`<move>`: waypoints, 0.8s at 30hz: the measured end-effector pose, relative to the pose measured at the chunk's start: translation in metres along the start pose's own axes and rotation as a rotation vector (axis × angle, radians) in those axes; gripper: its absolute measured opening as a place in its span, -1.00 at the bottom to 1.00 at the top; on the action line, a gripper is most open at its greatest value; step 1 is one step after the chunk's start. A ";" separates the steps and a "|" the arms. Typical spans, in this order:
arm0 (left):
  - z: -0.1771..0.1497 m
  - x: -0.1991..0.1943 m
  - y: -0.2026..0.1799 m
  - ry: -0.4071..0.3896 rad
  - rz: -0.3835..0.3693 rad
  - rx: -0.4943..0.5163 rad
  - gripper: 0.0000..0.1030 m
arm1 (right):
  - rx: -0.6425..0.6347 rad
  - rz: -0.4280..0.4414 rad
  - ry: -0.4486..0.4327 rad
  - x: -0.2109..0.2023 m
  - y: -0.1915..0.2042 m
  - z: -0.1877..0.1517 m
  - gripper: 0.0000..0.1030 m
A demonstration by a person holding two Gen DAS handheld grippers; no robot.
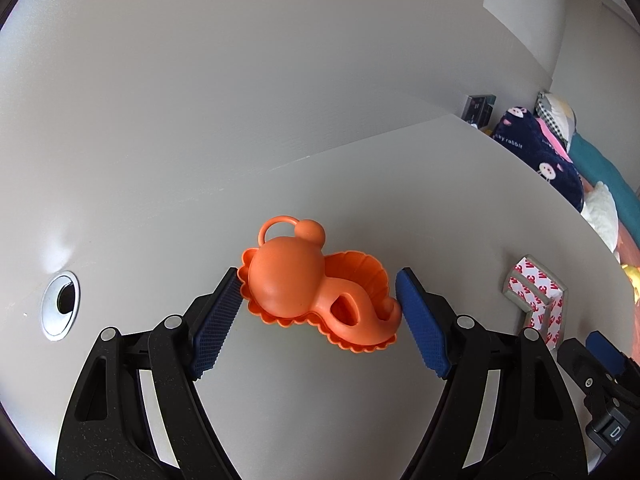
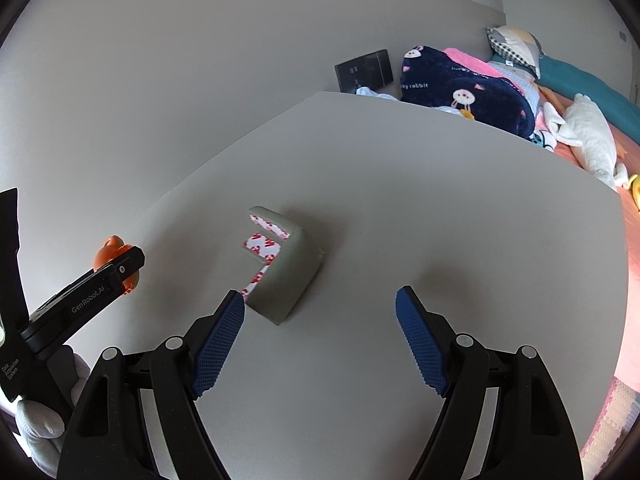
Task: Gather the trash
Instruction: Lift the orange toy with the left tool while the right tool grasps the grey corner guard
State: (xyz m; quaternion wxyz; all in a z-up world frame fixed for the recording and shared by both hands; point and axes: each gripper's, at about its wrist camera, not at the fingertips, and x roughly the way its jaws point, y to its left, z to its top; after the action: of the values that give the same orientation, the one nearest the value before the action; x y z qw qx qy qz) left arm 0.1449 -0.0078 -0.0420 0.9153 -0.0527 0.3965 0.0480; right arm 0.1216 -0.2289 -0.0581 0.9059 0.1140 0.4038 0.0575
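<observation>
An orange plastic toy (image 1: 316, 288), a rounded figure on a scalloped shell tray, lies on the grey table (image 1: 360, 192). My left gripper (image 1: 318, 292) is open with its blue pads on either side of the toy, both close to its edges. A grey foam corner guard (image 2: 286, 270) with red-and-white tape backing lies just ahead of my right gripper (image 2: 320, 304); it also shows in the left wrist view (image 1: 538, 296). The right gripper is open and empty, its left pad (image 2: 224, 328) near the guard's near corner. The toy (image 2: 116, 258) peeks out behind the left gripper's body.
A round metal cable hole (image 1: 61, 306) sits in the table at left. Beyond the table's far right edge lies a bed with a navy rabbit blanket (image 2: 460, 88), pillows and soft toys. A dark wall socket (image 2: 364, 70) is behind the table.
</observation>
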 end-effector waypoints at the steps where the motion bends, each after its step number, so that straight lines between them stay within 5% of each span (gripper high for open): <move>1: 0.000 0.000 0.000 -0.002 0.002 -0.003 0.47 | -0.007 0.002 0.001 0.001 0.004 0.000 0.53; 16: 0.002 0.010 -0.001 0.010 0.018 -0.009 0.47 | -0.045 -0.077 0.022 0.035 0.031 0.012 0.52; 24: 0.001 0.011 -0.005 0.015 0.019 0.020 0.47 | -0.119 -0.127 0.031 0.036 0.038 0.010 -0.07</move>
State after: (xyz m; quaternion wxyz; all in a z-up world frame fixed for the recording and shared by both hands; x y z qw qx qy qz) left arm 0.1544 -0.0123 -0.0491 0.9123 -0.0399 0.4042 0.0524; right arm 0.1523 -0.1868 -0.0681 0.9065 0.0332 0.4202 0.0257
